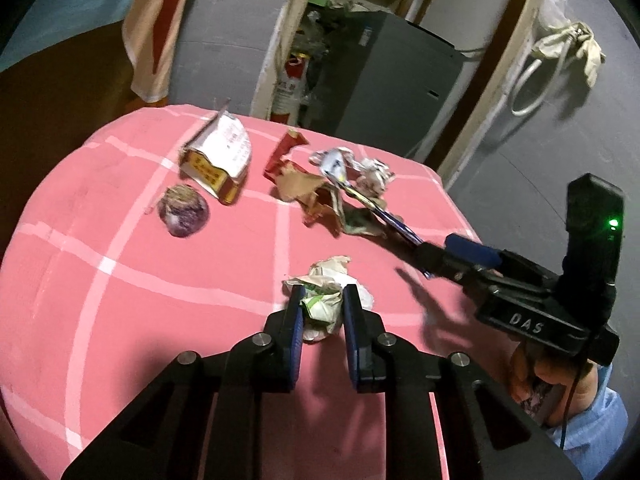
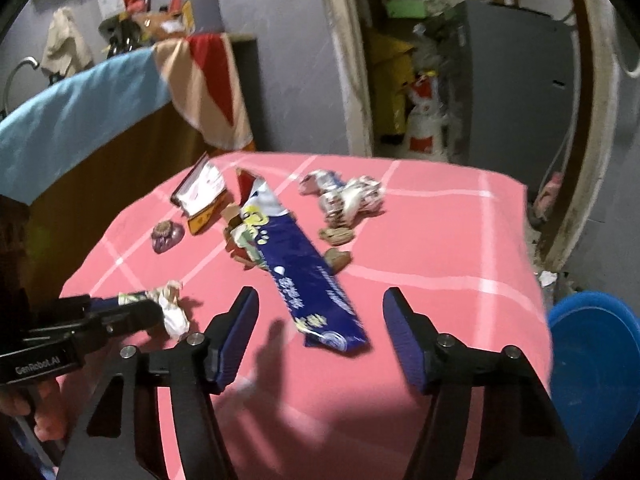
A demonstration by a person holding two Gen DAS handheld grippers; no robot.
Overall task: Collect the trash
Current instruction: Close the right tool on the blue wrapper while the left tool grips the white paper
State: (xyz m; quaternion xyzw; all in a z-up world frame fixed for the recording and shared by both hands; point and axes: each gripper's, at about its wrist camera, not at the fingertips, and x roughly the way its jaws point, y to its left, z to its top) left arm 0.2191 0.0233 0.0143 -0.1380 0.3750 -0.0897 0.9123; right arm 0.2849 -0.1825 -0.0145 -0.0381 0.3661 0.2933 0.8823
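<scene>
On the pink checked tablecloth, my left gripper is shut on a crumpled white-and-green paper wad; the right wrist view shows the same wad at that gripper's tips. My right gripper stands open around the near end of a long blue snack wrapper. Its pads are well clear of the wrapper's edges. In the left wrist view the wrapper appears edge-on, running to the right gripper.
Further back lie a torn white-and-yellow carton, a purple round lump, a red wrapper, brown crumpled paper and silvery crumpled wrappers. A blue basin sits below the table's right edge. A person's hand holds the right gripper.
</scene>
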